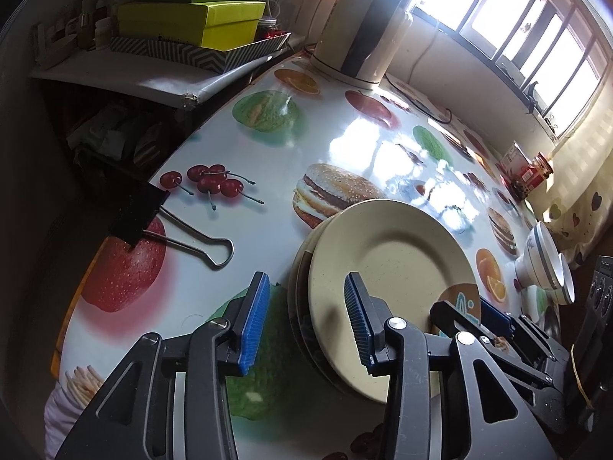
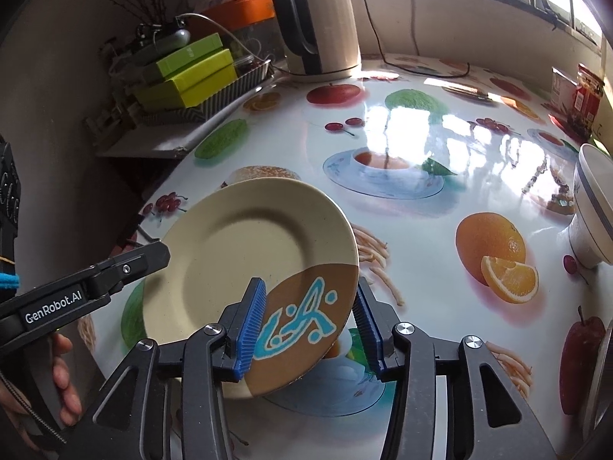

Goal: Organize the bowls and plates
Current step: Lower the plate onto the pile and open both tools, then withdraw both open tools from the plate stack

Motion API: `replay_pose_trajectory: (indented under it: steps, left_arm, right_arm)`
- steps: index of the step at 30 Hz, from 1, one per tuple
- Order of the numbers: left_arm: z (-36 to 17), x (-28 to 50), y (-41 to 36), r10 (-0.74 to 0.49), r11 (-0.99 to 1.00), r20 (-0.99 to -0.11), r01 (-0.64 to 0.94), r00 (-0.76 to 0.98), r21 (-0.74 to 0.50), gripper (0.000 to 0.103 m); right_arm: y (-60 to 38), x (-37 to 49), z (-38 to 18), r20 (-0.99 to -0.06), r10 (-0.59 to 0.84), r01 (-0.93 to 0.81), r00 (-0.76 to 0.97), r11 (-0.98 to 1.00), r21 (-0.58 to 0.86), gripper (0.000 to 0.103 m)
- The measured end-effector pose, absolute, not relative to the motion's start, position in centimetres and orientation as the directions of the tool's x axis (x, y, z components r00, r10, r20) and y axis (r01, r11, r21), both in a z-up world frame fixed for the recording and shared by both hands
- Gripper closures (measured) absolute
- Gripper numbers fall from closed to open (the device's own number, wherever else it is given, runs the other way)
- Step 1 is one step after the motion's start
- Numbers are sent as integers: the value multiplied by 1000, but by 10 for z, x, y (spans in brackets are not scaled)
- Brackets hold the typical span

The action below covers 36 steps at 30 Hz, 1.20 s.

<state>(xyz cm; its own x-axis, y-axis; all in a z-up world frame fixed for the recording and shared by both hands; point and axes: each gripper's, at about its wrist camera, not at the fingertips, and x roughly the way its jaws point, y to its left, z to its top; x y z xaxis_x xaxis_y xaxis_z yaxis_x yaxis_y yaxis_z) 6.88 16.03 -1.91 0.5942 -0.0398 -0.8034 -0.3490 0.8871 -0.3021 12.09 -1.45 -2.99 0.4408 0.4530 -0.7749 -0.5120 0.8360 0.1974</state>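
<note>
We see the cream plate (image 2: 245, 268) at frame centre, on a stack; our left gripper (image 1: 306, 322) and right gripper (image 2: 308, 329) stand apart, each astride its rim without pressing.

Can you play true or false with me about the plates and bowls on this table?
1. The top plate is cream with a brown patch. True.
2. The plate lies alone on the table. False: it tops a stack of plates.
3. The right claw is squeezing the plate. False: its pads stand apart on either side of the rim.
4. Bowls sit beyond the plates. True.
5. The kettle is red. False: it is cream and black.
</note>
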Motion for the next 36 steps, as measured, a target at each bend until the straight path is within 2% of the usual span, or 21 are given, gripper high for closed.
replay_pose_trajectory:
  steps: [11, 20, 36]
  left_arm:
    - [-24, 72, 159, -61, 887, -808, -339, 586, -313, 61]
    - [-26, 71, 163, -73, 879, -809, -345, 584, -329, 58]
    - [-26, 73, 167, -69, 875, -811, -355, 581, -329, 58]
  right_arm:
    - [-7, 116, -28, -783, 432, -552, 447, 822, 138, 47]
    - [-28, 126, -19, -744, 492, -513, 451, 826, 235, 46]
    - [-17, 121, -19, -744, 509, -572, 433, 793, 209, 46]
